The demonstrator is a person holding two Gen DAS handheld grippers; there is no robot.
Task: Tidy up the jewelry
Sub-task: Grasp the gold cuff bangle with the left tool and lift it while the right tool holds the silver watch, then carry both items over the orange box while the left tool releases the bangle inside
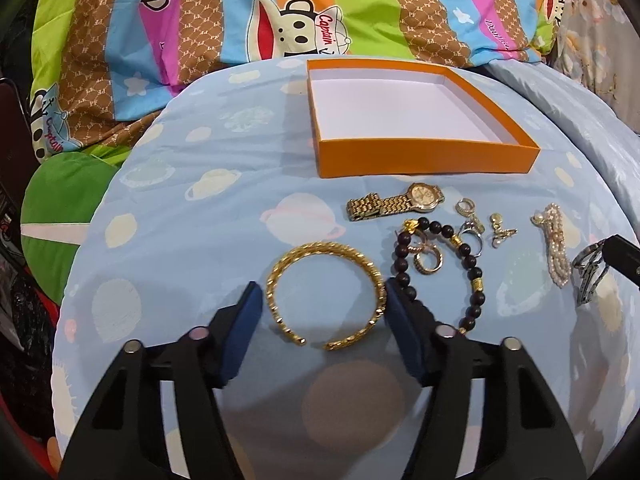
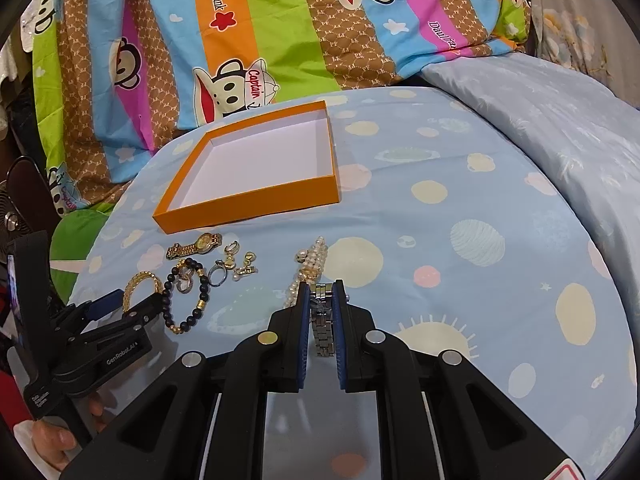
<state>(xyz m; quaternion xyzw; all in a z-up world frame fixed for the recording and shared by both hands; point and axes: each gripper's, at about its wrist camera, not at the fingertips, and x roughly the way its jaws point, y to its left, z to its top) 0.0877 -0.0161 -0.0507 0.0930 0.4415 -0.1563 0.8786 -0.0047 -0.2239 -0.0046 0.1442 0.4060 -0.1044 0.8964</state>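
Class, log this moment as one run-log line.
left gripper: open around gold bangle | right gripper: shut on silver watch | orange box: empty

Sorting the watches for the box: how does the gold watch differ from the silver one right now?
The gold watch lies free on the blue sheet just in front of the orange box; the silver watch sits between the right gripper fingers. The gold watch shows its round dial face up; on the silver one only the link band is visible. The gold watch lies crosswise, the silver one lengthwise along the fingers. Both have metal link bands, and neither is in the box.
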